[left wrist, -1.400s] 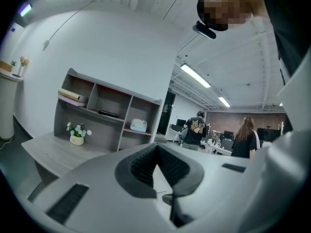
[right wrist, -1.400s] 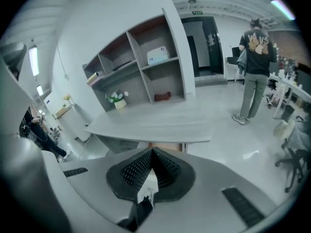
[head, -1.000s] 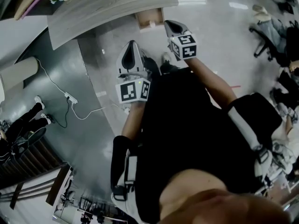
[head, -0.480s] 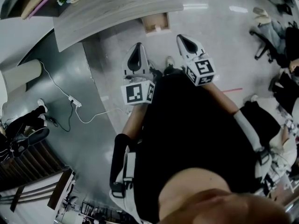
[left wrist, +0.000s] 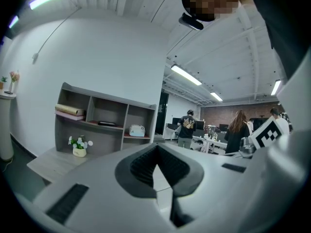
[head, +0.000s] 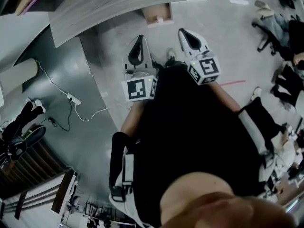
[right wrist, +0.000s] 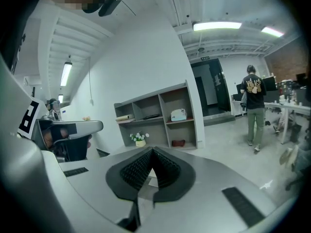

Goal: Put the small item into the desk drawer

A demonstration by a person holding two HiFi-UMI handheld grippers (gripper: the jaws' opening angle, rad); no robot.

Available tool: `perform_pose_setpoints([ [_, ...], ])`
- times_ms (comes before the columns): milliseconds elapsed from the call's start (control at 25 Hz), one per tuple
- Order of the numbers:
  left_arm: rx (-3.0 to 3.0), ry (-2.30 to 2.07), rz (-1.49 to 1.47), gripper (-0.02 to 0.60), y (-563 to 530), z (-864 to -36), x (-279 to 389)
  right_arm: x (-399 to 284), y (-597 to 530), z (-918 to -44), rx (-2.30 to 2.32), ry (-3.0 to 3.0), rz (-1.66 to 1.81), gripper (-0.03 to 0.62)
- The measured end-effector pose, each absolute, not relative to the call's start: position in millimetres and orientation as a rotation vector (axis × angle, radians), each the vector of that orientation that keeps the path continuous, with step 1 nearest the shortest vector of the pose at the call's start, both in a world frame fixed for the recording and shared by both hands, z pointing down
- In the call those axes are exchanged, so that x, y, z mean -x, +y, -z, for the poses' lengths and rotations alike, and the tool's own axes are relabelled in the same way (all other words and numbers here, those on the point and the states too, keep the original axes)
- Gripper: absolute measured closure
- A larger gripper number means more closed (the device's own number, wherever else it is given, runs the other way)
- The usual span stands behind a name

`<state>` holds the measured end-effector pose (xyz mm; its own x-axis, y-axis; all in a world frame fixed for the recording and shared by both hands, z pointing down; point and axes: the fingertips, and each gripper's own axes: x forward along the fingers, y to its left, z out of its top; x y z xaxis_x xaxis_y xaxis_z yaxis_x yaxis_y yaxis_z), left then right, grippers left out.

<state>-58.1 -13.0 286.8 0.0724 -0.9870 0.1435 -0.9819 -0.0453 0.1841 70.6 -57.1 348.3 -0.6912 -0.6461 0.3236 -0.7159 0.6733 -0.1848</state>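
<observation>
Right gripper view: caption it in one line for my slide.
Shut right claw facing a grey shelf unit and flower pot; a person stands at right.

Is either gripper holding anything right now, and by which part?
Nothing is held. The left gripper and the right gripper both have their jaws shut together, with nothing between the pads.

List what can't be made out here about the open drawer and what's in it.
1. Small pale speck in the open light-wood drawer: head view, too small to identify.
2. That drawer, both gripper views: unseen; the shut grey left gripper and right gripper fill the lower picture.
3. Grey wood-grain desk top: head view, cut off by the top edge.
</observation>
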Motion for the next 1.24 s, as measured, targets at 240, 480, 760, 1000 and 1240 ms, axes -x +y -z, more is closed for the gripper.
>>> perform_pose_setpoints([
  [240,-2.131,-1.987,0.019,0.584,-11,-288,69,-58,-53,-347,-1.093,-2.663,-0.462,0.595],
  [480,-2.134,-1.981,-0.012,0.584,-5,-293,77,-53,-49,-348,-1.098,-2.652,-0.453,0.595],
  [760,-2.153,-1.972,-0.003,0.584,-11,-295,75,-56,-54,-353,-1.114,-2.639,-0.445,0.595],
  [1000,-2.156,-1.966,-0.007,0.584,-11,-293,77,-53,-55,-349,-1.110,-2.641,-0.435,0.595],
  [1240,-2.161,-1.978,0.015,0.584,-15,-289,75,-56,-58,-348,-1.108,-2.641,-0.435,0.595],
])
